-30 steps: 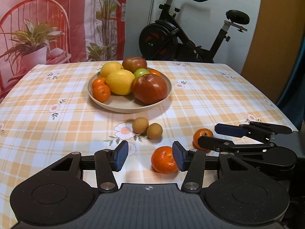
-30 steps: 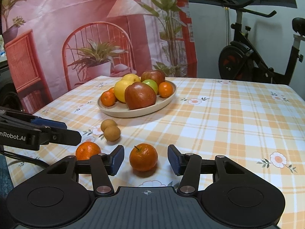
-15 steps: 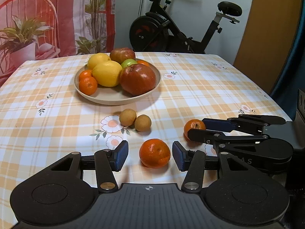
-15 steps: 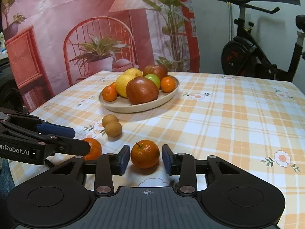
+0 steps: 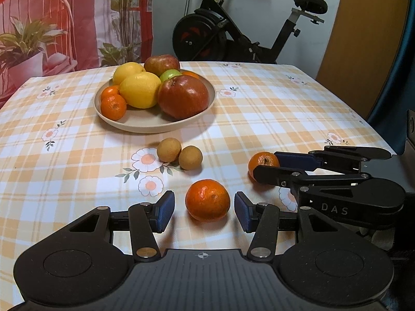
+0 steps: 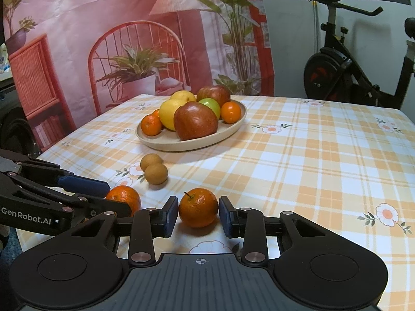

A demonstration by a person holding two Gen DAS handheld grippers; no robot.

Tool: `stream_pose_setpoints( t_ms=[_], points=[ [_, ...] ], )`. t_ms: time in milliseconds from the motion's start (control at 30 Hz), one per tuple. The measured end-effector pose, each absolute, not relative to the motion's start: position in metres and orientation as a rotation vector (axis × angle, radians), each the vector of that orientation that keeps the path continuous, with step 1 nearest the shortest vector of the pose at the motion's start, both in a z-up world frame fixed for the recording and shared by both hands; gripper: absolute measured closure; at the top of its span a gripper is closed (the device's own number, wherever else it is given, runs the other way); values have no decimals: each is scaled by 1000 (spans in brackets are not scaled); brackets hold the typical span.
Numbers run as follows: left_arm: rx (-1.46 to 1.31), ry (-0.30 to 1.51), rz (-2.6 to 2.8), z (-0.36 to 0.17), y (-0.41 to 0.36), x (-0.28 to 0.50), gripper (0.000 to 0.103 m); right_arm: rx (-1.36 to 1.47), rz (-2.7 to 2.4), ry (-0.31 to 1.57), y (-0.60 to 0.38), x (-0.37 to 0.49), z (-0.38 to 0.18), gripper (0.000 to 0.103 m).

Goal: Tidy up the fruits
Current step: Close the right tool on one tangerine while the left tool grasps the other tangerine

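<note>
Two tangerines lie on the checked tablecloth near its front edge. My left gripper (image 5: pixel 203 207) is open around the larger tangerine (image 5: pixel 207 199), with a gap at each blue pad. My right gripper (image 6: pixel 198 213) is shut on the stemmed tangerine (image 6: pixel 198 210), both pads pressing its sides as it rests on the cloth. In the left wrist view that right gripper (image 5: pixel 265 164) clasps the same tangerine (image 5: pixel 263 161). The left gripper (image 6: pixel 118 198) also shows in the right wrist view. A beige plate (image 5: pixel 145 127) further back holds apples, lemons and small tangerines.
Two small brown round fruits (image 5: pixel 168 150) (image 5: pixel 190 157) sit between the plate and the grippers. An exercise bike (image 5: pixel 233 36) stands beyond the table's far edge. A printed pink backdrop (image 6: pixel 103 39) hangs behind the table.
The right gripper's jaws have closed onto the stemmed tangerine. The left gripper has shifted so the other tangerine now sits centred between its fingers; its opening is the same.
</note>
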State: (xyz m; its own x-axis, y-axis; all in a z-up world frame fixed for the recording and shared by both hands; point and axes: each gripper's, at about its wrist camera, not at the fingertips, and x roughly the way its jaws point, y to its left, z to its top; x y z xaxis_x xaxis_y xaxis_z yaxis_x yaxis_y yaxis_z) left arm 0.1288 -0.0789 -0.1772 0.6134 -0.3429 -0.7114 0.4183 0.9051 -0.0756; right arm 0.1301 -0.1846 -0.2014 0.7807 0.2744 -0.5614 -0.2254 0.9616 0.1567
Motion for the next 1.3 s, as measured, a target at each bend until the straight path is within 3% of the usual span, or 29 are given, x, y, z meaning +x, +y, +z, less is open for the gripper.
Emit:
stream_pose_setpoints(
  t_ms=[533, 600, 667, 1300],
  points=[
    [96, 805, -434, -181, -78, 131, 50, 83, 271, 619, -185, 130, -201, 71],
    [95, 804, -440, -181, -78, 131, 53, 83, 271, 620, -185, 130, -201, 71],
    [88, 805, -460, -181, -78, 130, 61, 83, 271, 620, -185, 130, -201, 71],
    [74, 783, -443, -176, -74, 131, 61, 80, 266, 613, -185, 130, -201, 72]
  ],
)
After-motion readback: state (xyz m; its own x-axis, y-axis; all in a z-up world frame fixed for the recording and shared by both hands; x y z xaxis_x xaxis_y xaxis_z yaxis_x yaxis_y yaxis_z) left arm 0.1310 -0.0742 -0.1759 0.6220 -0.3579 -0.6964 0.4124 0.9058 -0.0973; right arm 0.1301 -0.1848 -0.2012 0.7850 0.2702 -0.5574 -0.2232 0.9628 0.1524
